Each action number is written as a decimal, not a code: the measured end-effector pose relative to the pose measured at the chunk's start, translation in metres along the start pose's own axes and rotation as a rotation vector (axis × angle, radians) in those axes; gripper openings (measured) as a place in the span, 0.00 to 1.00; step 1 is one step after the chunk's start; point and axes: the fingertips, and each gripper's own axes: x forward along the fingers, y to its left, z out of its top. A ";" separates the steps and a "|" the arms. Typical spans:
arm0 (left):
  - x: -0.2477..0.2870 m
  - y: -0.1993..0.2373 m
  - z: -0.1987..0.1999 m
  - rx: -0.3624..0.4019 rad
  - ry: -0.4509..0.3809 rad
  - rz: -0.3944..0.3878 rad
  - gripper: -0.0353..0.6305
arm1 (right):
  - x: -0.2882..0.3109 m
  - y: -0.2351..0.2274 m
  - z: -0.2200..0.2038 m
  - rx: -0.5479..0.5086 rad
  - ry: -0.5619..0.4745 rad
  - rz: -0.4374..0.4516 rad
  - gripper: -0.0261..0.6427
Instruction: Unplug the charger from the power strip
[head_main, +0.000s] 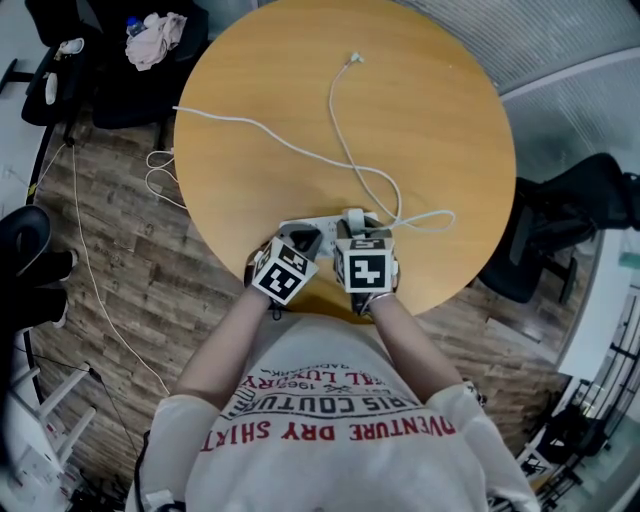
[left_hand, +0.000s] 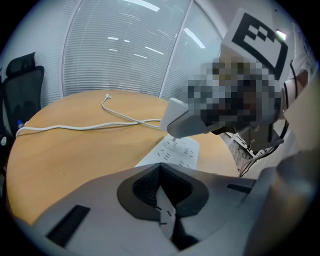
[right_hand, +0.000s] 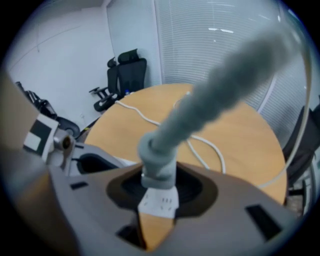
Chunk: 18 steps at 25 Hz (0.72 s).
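Right gripper view, right tongs (right_hand: 158, 192) clamped on charger (right_hand: 157, 165), left tongs (left_hand: 162, 197) nearly together (over power strip (left_hand: 177, 150))

- Round wooden table (head_main: 440, 120): light orange-brown.
- Long white plastic power strip (left_hand: 176, 149): tiny dark slots.
- Thin white cable (head_main: 300, 150).
- Chunky grey charger plug (right_hand: 159, 160).
- Left claw (left_hand: 160, 169) and right claw (right_hand: 158, 181): grey, with dark pads and black-and-white square patterns on their cubes.
- Brown plank floor (head_main: 120, 270): streaky.
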 end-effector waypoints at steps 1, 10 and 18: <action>0.000 0.000 -0.001 -0.001 0.001 -0.002 0.10 | -0.003 0.002 0.003 -0.006 -0.009 0.002 0.27; -0.002 0.011 -0.001 -0.100 0.001 0.010 0.10 | -0.032 -0.004 0.020 -0.013 -0.082 0.008 0.27; -0.024 0.026 0.037 -0.121 -0.076 0.101 0.10 | -0.079 -0.016 0.049 -0.051 -0.275 0.075 0.27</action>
